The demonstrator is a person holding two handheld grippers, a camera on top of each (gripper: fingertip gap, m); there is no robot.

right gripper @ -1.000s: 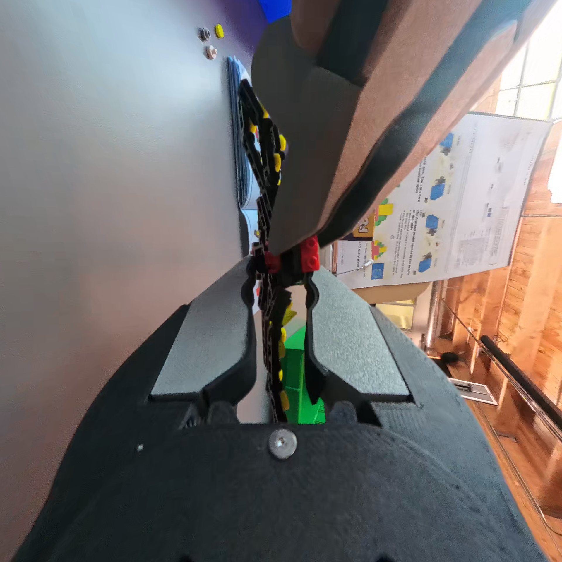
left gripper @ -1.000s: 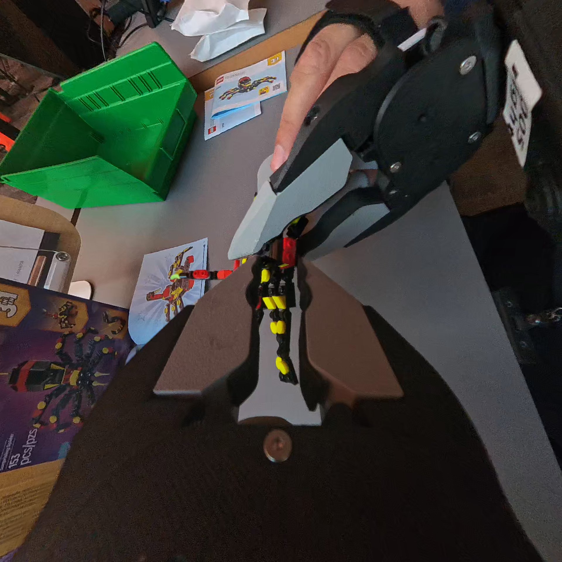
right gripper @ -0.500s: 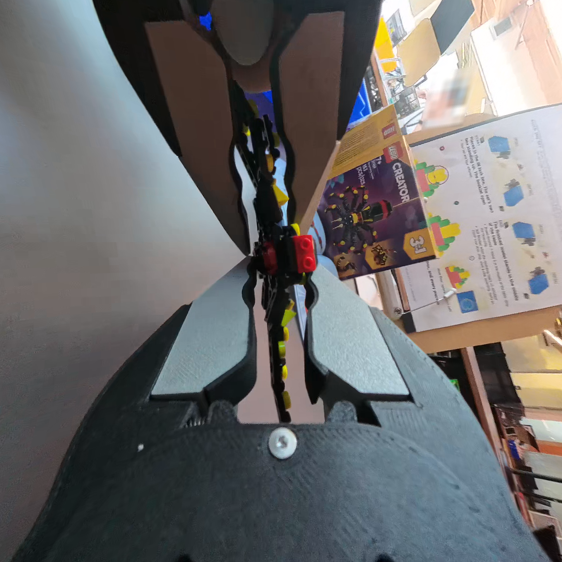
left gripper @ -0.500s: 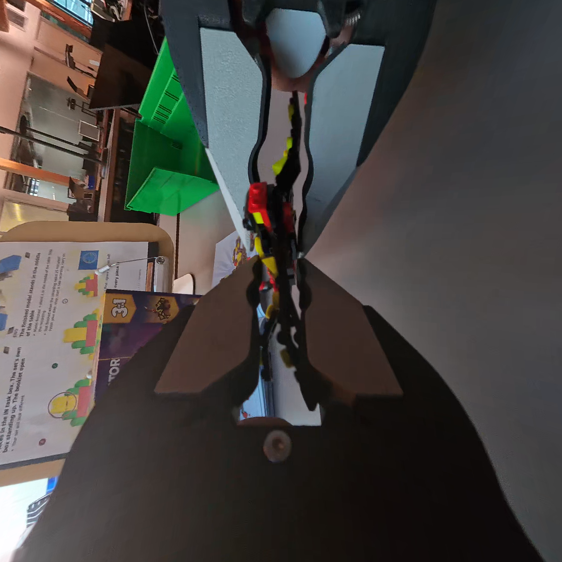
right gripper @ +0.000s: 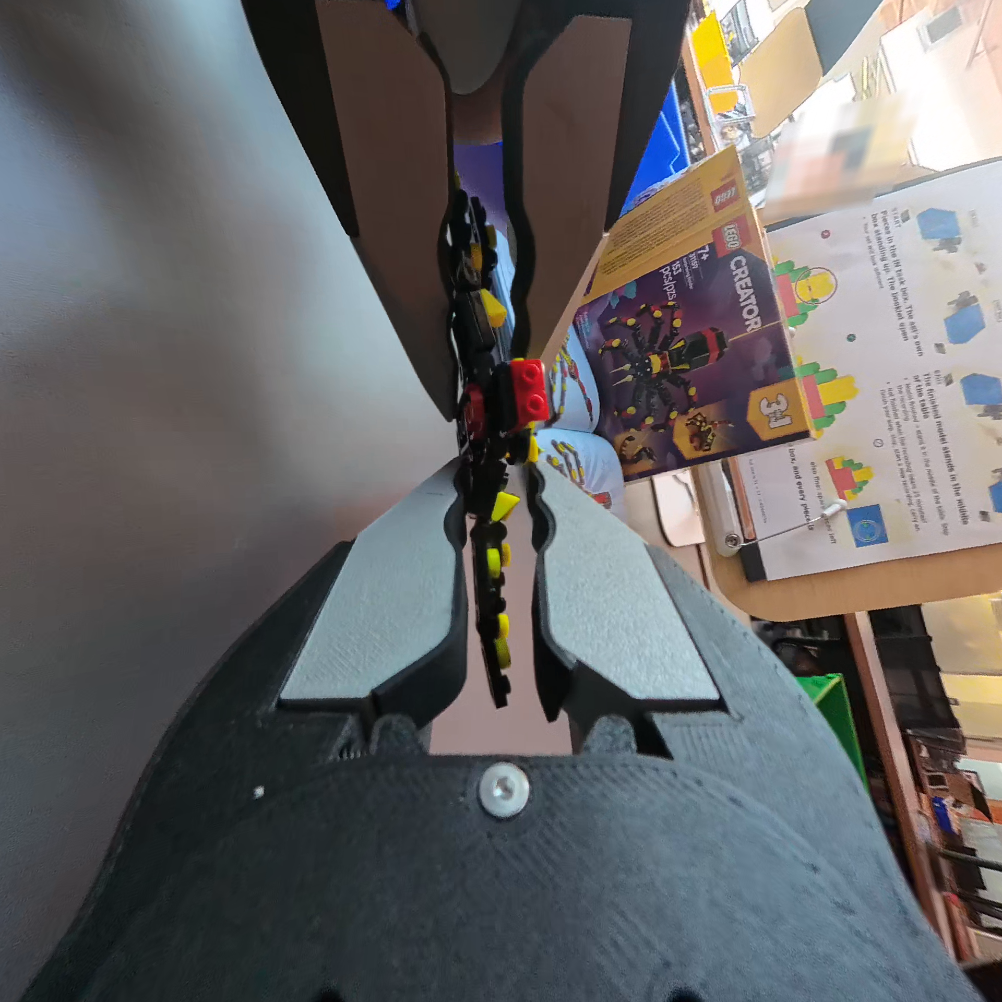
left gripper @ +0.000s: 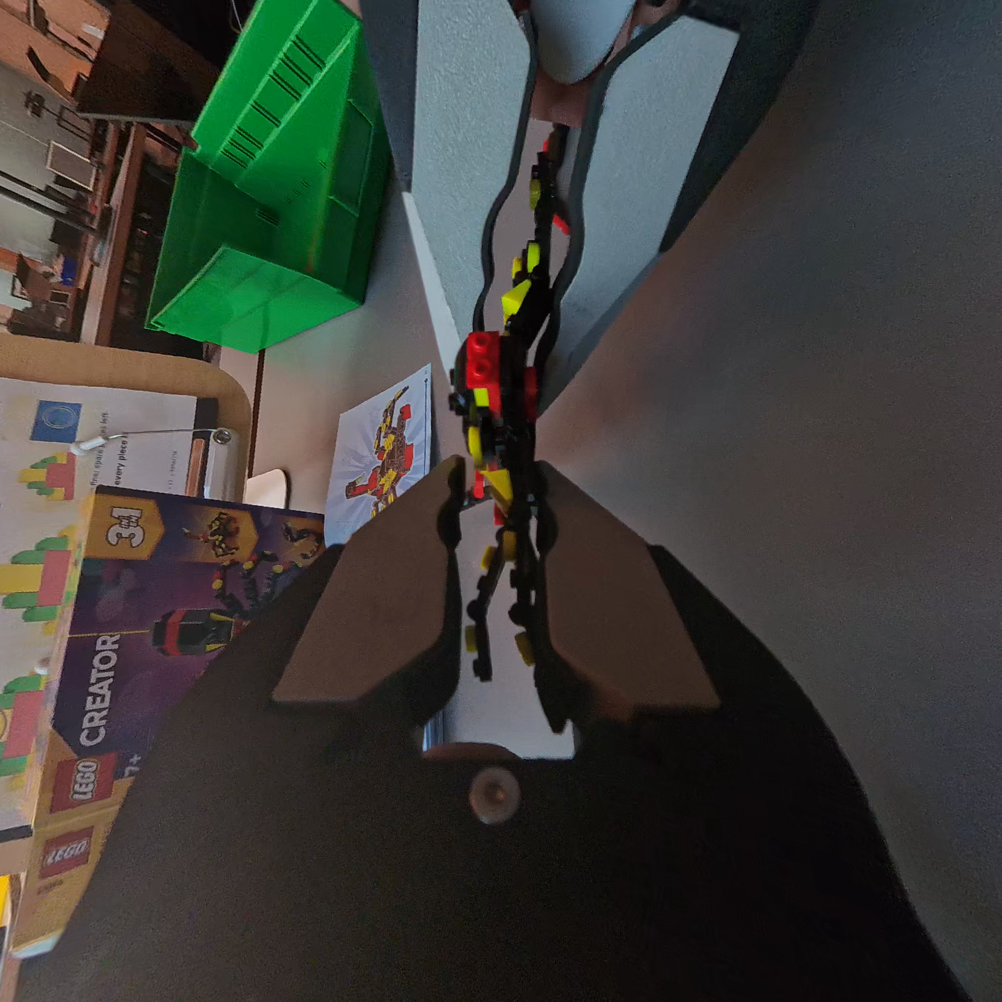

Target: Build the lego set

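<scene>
A black, yellow and red lego spider model [left gripper: 501,412] hangs edge-on in the air above the grey table [left gripper: 802,379]. My left gripper [left gripper: 499,474], with brown pads, is shut on one end of it. My right gripper [right gripper: 494,480], with grey pads, is shut on the other end of the model [right gripper: 488,423]. The two grippers face each other almost tip to tip. A red two-stud brick [left gripper: 480,360] sticks out of the model's side between the tips; it also shows in the right wrist view [right gripper: 528,390]. The legs run back between each pair of fingers.
A green bin [left gripper: 271,217] lies on the table at the back left. The purple and yellow set box [left gripper: 162,623] stands by a clipboard with a printed sheet [right gripper: 894,379]. An instruction booklet [left gripper: 385,450] lies under the model. The grippers are tip to tip, or close to it.
Both grippers have swung round from an angled hold to face each other in line, keeping hold of the model. In the last half second the views have barely shifted.
</scene>
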